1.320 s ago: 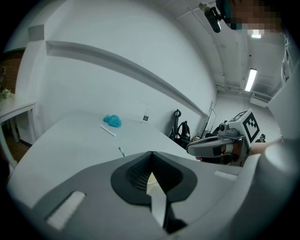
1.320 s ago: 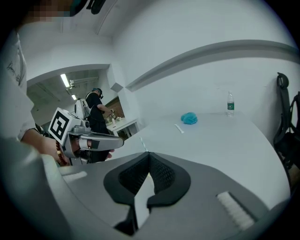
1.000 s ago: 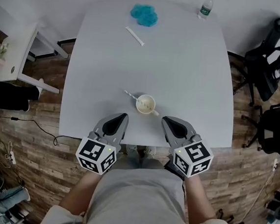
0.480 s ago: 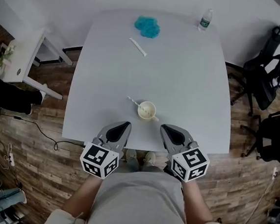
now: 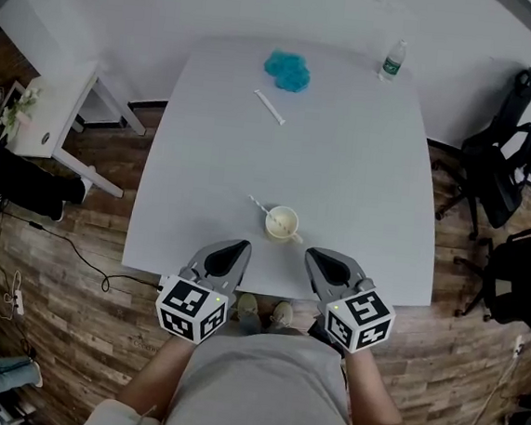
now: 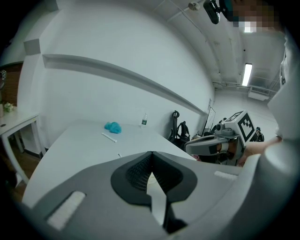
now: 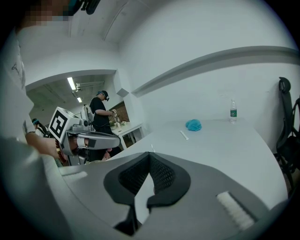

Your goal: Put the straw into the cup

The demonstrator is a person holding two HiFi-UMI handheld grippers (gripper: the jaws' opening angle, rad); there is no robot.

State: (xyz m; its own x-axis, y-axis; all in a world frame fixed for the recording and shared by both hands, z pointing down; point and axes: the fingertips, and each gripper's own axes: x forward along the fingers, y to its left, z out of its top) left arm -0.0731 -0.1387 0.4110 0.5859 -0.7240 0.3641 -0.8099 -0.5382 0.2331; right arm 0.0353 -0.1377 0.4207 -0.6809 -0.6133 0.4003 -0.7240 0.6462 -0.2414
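A cream cup (image 5: 282, 223) stands near the front edge of the white table (image 5: 344, 168), and a thin straw (image 5: 258, 203) leans out of it to the upper left. My left gripper (image 5: 240, 246) is shut and holds nothing, just left of and nearer than the cup. On the other side, the right gripper (image 5: 313, 253) is also shut and holds nothing. In the left gripper view the closed gripper (image 6: 151, 154) hides most of the cup, and only the straw tip (image 6: 119, 155) shows. In the right gripper view the gripper (image 7: 150, 154) is closed too, with the straw tip (image 7: 152, 148) just beyond it.
A wrapped straw (image 5: 269, 106), a blue crumpled thing (image 5: 287, 70) and a water bottle (image 5: 391, 60) sit at the far end of the table. Office chairs (image 5: 509, 156) stand to the right and a small white side table (image 5: 46, 111) to the left. A person (image 7: 101, 110) stands in the background.
The head view has pulled back, so the table looks smaller and lower in frame. Both grippers stay shut beside the cup, and the straw still rests in it.
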